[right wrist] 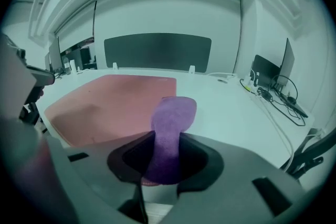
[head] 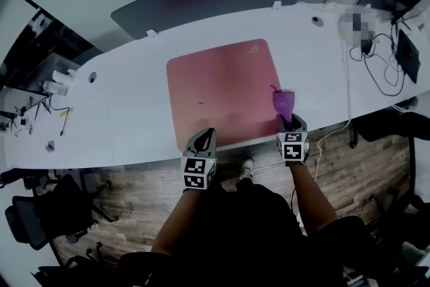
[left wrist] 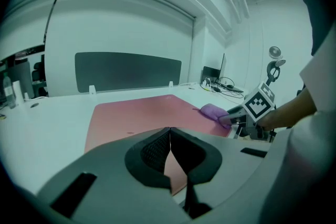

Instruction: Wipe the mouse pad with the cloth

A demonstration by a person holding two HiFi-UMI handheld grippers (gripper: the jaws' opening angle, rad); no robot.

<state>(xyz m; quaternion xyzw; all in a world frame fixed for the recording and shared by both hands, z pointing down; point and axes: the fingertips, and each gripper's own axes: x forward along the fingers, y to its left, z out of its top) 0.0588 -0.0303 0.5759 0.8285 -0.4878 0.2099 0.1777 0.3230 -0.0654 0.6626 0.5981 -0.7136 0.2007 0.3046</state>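
Jaws of the right gripper (right wrist: 167,162) pinch a purple cloth (right wrist: 174,113). Its free end points forward, away from the person, at the right edge of the pink mouse pad (head: 215,87) on the white desk (head: 131,124). Nearly all the pad lies to the cloth's left. The left gripper (left wrist: 169,149), jaws pressed together and empty, hovers at the pad's near edge.

My head camera looks steeply down on the worktop (head: 134,111), with the left tongs (head: 205,134) and right tongs (head: 289,119) at its near edge. The left gripper camera sits low at that edge and faces across the mouse pad (left wrist: 142,113) toward the grey divider panel (left wrist: 126,71). The right tongs are at its right side. The right gripper camera faces the same panel, close behind the cloth (right wrist: 170,128). All three views share the pad.
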